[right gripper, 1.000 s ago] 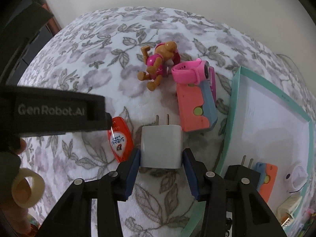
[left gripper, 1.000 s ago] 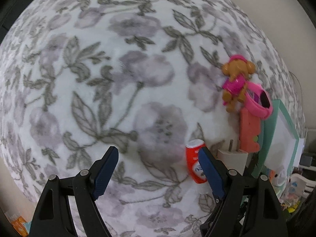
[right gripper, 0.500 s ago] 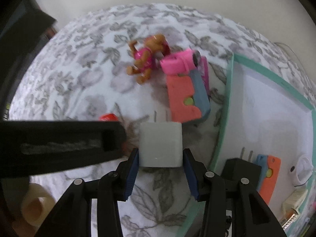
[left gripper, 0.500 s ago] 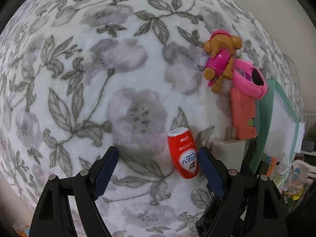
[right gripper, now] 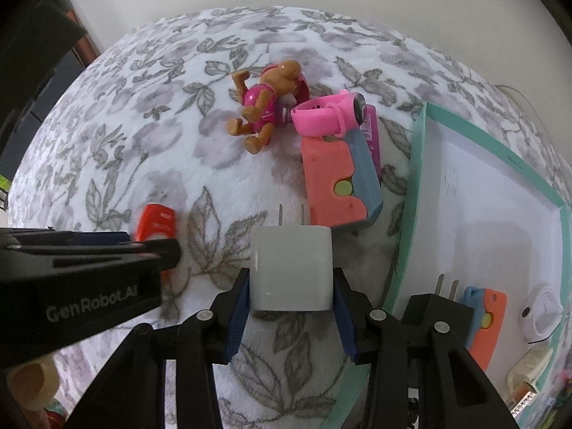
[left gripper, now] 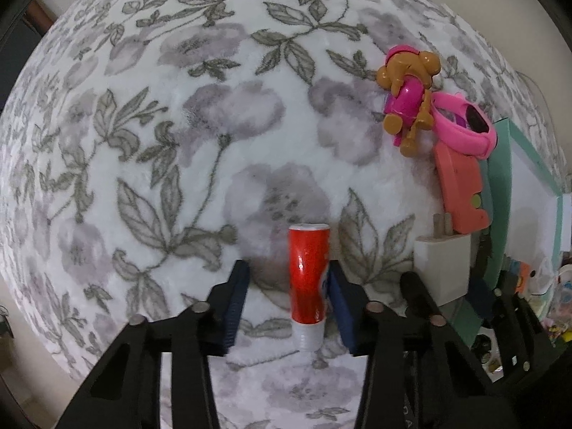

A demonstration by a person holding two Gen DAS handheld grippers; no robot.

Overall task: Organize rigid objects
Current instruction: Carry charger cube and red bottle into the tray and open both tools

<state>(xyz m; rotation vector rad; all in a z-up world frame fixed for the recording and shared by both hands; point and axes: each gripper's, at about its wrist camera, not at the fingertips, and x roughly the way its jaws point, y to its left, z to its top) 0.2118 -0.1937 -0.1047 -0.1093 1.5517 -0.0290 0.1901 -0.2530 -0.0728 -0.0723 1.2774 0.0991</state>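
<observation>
A small red bottle with a white cap lies on the floral blanket between the blue pads of my left gripper. Its right side touches the right pad; a gap stays on the left, so the gripper is open. The bottle's red end also shows in the right wrist view. My right gripper is shut on a white plug adapter, prongs pointing away; it also shows in the left wrist view.
A brown and pink toy dog, a pink watch and an orange-blue block lie ahead. A teal-rimmed white tray at right holds a black plug, an orange block and small white items.
My left gripper moved forward and its pads narrowed around the red bottle, which turned end-on between them. My right gripper kept its hold on the white adapter.
</observation>
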